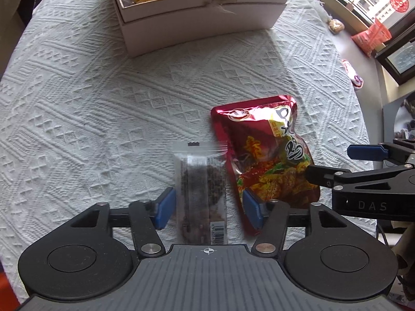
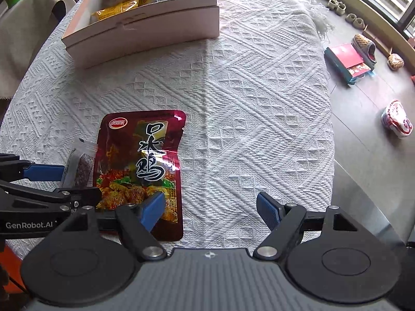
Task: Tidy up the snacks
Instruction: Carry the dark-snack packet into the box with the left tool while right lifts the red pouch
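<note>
You are straddling the clear packet (image 1: 201, 194) with the left gripper (image 1: 207, 208), jaws spread; close squarely before lifting to the box (image 1: 197, 23).

The red snack pouch (image 2: 141, 171) lying just ahead of the right gripper (image 2: 210, 207) is showing large white brush characters "口水鸡" down its front and a small oval brand badge at its top corner. "GenRobot.AI" is showing on the left gripper (image 2: 62, 181) body; "DAS" is showing on the right gripper's side. The clear packet (image 1: 201, 197) is bearing a barcode, digits unreadable.
</note>
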### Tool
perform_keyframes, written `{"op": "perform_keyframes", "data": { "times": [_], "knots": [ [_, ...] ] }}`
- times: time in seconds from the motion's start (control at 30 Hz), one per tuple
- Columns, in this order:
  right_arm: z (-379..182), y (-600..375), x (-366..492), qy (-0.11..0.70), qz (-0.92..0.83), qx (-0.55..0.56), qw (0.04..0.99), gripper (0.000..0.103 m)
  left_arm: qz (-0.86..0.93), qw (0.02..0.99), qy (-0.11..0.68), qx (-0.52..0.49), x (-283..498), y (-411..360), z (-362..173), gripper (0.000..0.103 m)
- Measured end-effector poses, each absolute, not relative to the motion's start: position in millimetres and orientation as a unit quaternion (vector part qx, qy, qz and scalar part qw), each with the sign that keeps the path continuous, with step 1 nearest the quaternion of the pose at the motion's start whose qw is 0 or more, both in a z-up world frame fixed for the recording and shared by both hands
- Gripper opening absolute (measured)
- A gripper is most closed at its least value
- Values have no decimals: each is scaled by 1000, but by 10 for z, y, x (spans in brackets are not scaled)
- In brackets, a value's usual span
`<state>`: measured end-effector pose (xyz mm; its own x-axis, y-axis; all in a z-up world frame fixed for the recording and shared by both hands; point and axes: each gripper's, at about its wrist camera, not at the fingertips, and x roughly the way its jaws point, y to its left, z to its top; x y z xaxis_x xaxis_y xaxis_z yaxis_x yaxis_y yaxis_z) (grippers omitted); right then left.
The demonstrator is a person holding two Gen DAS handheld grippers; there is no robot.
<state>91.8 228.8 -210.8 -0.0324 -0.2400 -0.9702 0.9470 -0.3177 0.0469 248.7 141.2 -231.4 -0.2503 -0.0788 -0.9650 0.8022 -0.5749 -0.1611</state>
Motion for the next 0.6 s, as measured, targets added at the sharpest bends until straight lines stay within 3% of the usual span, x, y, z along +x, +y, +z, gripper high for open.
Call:
{"op": "perform_keyframes", "data": {
  "times": [0.03, 0.17, 0.43, 0.47, 0.6],
  "knots": [
    [-2099, 2286, 932, 343, -628, 513, 474, 78, -710, 319, 341, 528, 2544, 1411, -2297, 39],
    [-2025, 2216, 1052, 338, -612, 508, 503, 78, -685, 330, 418, 497, 2868, 1382, -2291, 39],
    [-2144, 1738, 1309, 349, -587, 519, 513, 79, -672, 334, 438, 496, 3100, 1514, -2215, 39],
    [-2201, 1671, 1363, 360, -585, 521, 506, 80, -670, 334, 441, 495, 3112, 1513, -2216, 39],
    [-2341, 1579, 1618, 409, -589, 491, 494, 102, -667, 339, 446, 491, 3155, 1495, -2194, 39]
  ]
}}
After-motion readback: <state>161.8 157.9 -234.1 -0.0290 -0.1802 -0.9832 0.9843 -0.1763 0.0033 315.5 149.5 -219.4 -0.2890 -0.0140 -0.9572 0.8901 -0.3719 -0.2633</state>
